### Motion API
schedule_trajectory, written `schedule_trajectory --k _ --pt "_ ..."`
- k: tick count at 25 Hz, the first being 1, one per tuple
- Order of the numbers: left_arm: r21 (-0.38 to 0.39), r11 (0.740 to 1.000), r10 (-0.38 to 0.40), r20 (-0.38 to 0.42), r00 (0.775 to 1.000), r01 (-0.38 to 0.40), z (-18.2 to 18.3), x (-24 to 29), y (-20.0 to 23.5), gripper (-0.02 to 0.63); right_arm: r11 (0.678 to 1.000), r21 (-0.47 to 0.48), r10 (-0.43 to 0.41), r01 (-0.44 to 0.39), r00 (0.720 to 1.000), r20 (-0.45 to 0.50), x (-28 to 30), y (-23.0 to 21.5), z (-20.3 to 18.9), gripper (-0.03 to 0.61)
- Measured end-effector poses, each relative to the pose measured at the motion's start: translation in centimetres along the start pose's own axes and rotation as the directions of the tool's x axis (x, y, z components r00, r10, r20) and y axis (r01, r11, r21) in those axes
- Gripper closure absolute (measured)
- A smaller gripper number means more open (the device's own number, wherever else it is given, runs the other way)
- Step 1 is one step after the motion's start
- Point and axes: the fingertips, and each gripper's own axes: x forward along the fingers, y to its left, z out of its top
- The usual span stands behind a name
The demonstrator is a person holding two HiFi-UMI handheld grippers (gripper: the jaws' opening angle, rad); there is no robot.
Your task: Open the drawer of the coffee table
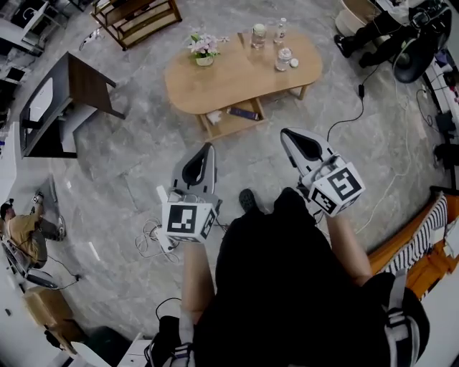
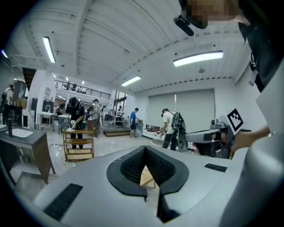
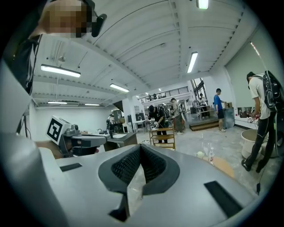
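The oval wooden coffee table [image 1: 237,79] stands on the grey floor ahead of me, with a lower shelf [image 1: 231,120] that holds a dark book and a white item. I cannot make out a drawer front from here. My left gripper [image 1: 208,148] and right gripper [image 1: 286,132] are held level in the air, short of the table's near side, both pointing toward it. Both are shut with nothing between the jaws. In the left gripper view the left gripper [image 2: 144,149] shows a sliver of table wood through its gap. The right gripper [image 3: 140,146] has the table edge [image 3: 223,167] at its right.
A flower pot [image 1: 204,50] and three bottles [image 1: 282,59] stand on the tabletop. A dark desk [image 1: 68,100] is at left, a wooden rack [image 1: 138,18] at the back, cables [image 1: 153,241] on the floor. A person [image 1: 26,226] sits far left; others stand behind.
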Motion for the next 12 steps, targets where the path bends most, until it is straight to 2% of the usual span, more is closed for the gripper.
schedule_trajectory --k 12 --pt "-0.006 1.000 -0.019 -0.013 1.000 0.019 -1.1 -1.7 -2.9 0.600 1.000 -0.008 -0.026 0.026 1.000 0.014 -3.6 1.1 0.2 0.566"
